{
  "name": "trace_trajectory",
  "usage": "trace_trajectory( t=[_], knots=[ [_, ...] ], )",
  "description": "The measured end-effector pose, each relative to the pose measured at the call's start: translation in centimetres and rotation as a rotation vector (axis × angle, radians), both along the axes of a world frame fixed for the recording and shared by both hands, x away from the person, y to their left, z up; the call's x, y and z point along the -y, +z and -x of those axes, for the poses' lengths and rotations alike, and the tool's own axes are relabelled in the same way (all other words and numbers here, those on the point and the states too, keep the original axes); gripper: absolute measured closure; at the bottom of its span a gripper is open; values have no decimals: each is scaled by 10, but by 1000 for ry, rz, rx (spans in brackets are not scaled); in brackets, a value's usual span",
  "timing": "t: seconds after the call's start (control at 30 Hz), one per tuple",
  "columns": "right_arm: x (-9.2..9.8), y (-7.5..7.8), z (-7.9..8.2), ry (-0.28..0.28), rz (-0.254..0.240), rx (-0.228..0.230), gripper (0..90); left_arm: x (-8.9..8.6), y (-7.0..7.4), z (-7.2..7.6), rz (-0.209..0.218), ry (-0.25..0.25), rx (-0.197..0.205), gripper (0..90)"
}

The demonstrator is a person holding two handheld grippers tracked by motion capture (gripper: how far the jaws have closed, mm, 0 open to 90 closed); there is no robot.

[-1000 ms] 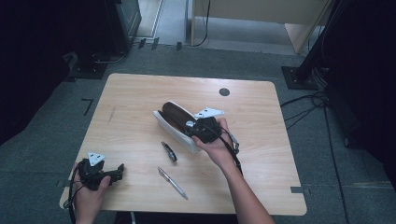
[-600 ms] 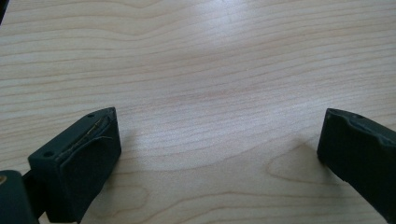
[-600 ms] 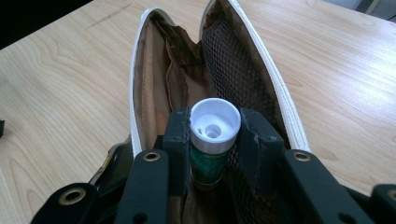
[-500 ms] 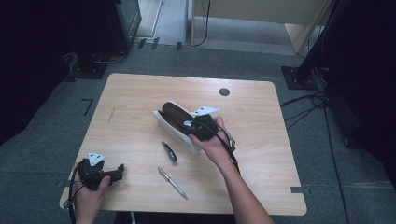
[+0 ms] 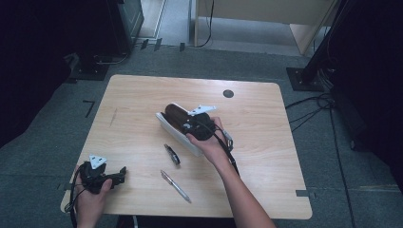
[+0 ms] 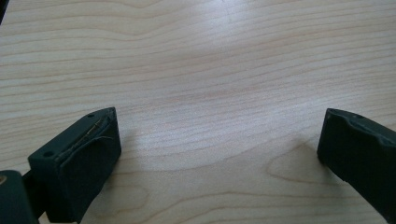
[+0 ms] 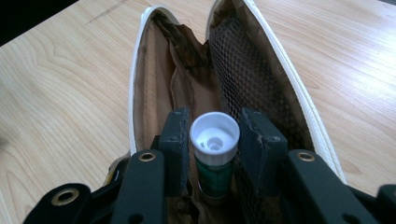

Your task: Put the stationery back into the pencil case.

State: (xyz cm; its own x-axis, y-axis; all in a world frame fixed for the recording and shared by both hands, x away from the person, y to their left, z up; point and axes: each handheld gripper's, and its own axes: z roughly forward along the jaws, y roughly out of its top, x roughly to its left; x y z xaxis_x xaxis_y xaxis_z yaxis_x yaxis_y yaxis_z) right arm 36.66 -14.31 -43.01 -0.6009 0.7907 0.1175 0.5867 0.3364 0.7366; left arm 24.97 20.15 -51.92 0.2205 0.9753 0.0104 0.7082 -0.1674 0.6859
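Since a second ago your right hand-held gripper (image 7: pixel 214 126) has slid a little leftward across the tabletop (image 5: pixel 285 156) and now sits over the open pencil case (image 7: pixel 182 74), while your left hand-held gripper (image 5: pixel 105 176) has not shifted from the near left corner. Near first: the left one rests low on the wood with its jaws wide apart and nothing between them, bare grain beyond in the left gripper view. A silver pen (image 5: pixel 175 185) lies near the front edge, and a short dark item (image 5: pixel 172 154), too small to identify, lies just beyond it. At mid-table the right jaws are partly closed, pads pressing both sides of a green tube with a white cap (image 7: pixel 214 149), cap end toward the camera, its body hanging inside the mouth of the case between the brown lining and the mesh pocket. Judged step: loading the tube into the case, not yet let go. The next move likely calls for lowering the tube until it rests on the lining, spreading the jaws without snagging the mesh, then withdrawing straight back. Surface: pale wood-grain, a dark round grommet (image 5: pixel 228 93) toward the far edge. Farther off: grey carpet floor, dark equipment stands, cables at right, and a light wooden cabinet at the back.
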Motion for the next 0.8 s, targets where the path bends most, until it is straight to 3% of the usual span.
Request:
trace_trajectory(
  t=[0.27,0.57,0.8],
  knots=[
    [0,4,-5,22,10,-16,653,0,0,0,0,0,0,0],
    [10,16,-1,32,-18,-5,672,0,0,0,0,1,0,0],
    [18,23,13,38,0,37,836,0,0,0,0,0,0,0]
  ],
)
